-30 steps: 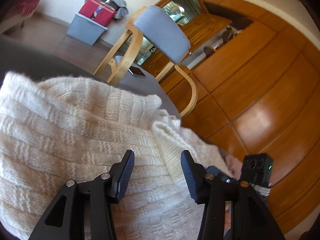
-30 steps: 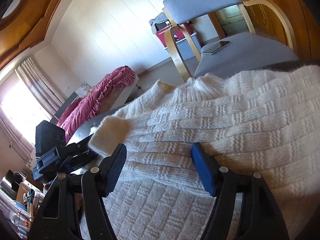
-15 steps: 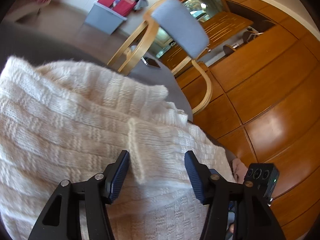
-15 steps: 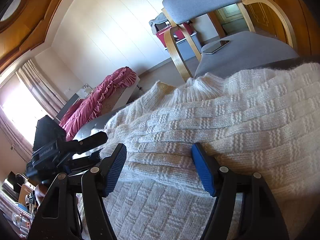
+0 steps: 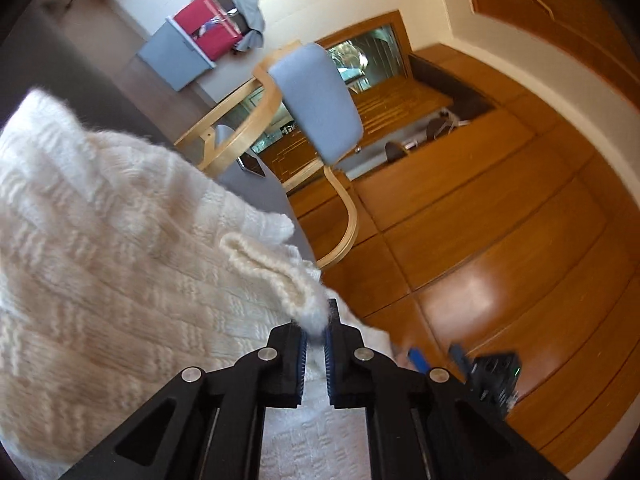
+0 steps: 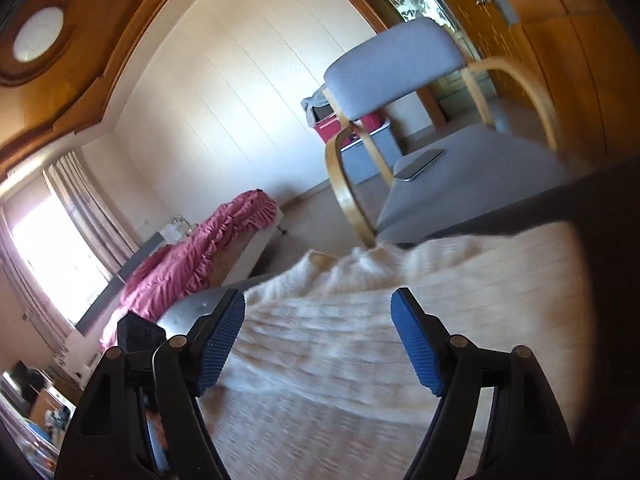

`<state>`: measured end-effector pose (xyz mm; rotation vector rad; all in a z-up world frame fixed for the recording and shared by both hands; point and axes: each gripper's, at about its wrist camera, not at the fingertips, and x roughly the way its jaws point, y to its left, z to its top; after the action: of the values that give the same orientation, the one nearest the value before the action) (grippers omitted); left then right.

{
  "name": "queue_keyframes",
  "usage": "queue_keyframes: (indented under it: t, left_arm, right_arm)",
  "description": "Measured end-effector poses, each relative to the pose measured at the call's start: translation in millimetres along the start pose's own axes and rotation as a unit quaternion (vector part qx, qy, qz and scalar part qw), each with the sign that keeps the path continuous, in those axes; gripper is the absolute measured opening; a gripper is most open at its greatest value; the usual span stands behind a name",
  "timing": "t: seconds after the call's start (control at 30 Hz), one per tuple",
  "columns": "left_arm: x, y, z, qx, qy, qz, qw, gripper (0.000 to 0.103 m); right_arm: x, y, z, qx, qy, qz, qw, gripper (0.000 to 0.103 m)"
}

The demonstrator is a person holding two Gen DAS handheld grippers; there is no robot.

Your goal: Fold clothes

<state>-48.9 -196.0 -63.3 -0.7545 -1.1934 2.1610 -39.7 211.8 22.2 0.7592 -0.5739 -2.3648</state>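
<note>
Two views, starting with the left wrist: the left tool has its blue pads pinched together on a fuzzy edge of the cream knit sweater, near the lower middle of the frame. The sweater spreads over the left half, lying on a dark desk. Behind it, at centre, stands a grey-cushioned wooden armchair with a phone on its seat. A grey bin with red contents sits upper left. The right tool shows blurred at lower right.

From the right wrist, the right tool is spread wide, gripping nothing, above the blurred sweater filling the lower centre. The armchair is upper right, and a pink bedspread lies at mid-left.
</note>
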Motion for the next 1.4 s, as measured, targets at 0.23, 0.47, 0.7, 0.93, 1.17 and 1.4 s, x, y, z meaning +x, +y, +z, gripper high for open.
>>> queue_keyframes:
  t: [0.23, 0.47, 0.7, 0.93, 1.17, 1.4]
  left_arm:
    - [1, -2, 4, 0.008, 0.020, 0.005, 0.9998, 0.006]
    - [-6, 4, 0, -0.004, 0.021, 0.006, 0.9998, 0.006]
    - [-4, 6, 0, -0.005, 0.025, 0.018, 0.9995, 0.006]
    - [-1, 6, -1, 0.004, 0.038, 0.044, 0.9983, 0.006]
    - [-5, 8, -1, -0.002, 0.040, 0.048, 0.9980, 0.006]
    - [-8, 8, -2, 0.000, 0.039, 0.051, 0.9979, 0.006]
  right_arm:
    - [-43, -26, -30, -0.025, 0.050, -0.080, 0.995, 0.012]
    - [-20, -31, -41, -0.056, 0.109, -0.138, 0.983, 0.012]
    - [-18, -55, -32, -0.063, 0.105, -0.261, 0.958, 0.012]
    - [-38, -88, -33, 0.003, 0.098, -0.262, 0.960, 0.006]
    - [-54, -51, -31, -0.040, 0.154, -0.189, 0.969, 0.011]
    - [-36, -15, 15, -0.085, 0.069, -0.174, 0.979, 0.024]
